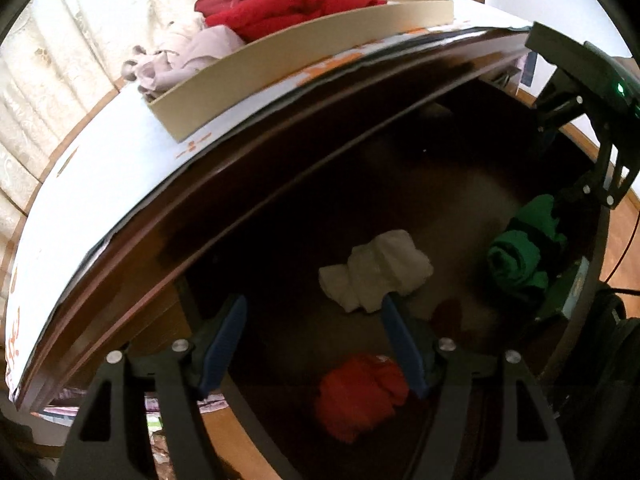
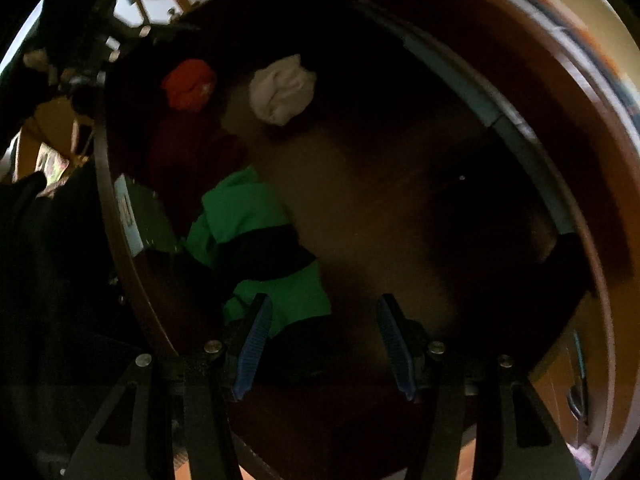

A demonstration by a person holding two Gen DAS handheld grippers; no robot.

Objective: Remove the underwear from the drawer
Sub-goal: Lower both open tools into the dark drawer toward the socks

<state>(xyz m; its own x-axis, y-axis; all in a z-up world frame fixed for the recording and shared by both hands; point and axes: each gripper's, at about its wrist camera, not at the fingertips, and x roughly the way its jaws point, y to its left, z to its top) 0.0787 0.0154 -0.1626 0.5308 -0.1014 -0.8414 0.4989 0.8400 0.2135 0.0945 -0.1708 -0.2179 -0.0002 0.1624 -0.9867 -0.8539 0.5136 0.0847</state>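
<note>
The open dark wooden drawer (image 1: 360, 152) holds a white underwear (image 1: 376, 276), a red-orange one (image 1: 360, 396) and a green one with a black band (image 1: 520, 256). My left gripper (image 1: 312, 320) is open above the drawer, its right fingertip close to the white piece. The right gripper (image 1: 592, 184) shows at the right, by the green piece. In the right wrist view my right gripper (image 2: 320, 320) is open over the green underwear (image 2: 248, 216), its left finger just above it. The white one (image 2: 282, 90) and the red-orange one (image 2: 190, 84) lie farther off.
A beige cardboard tray (image 1: 304, 56) on the white tabletop (image 1: 112, 176) above the drawer holds red and pale pink garments (image 1: 288, 8). A small box with a white label (image 2: 132, 216) sits against the drawer wall beside the green piece. A curtain hangs behind.
</note>
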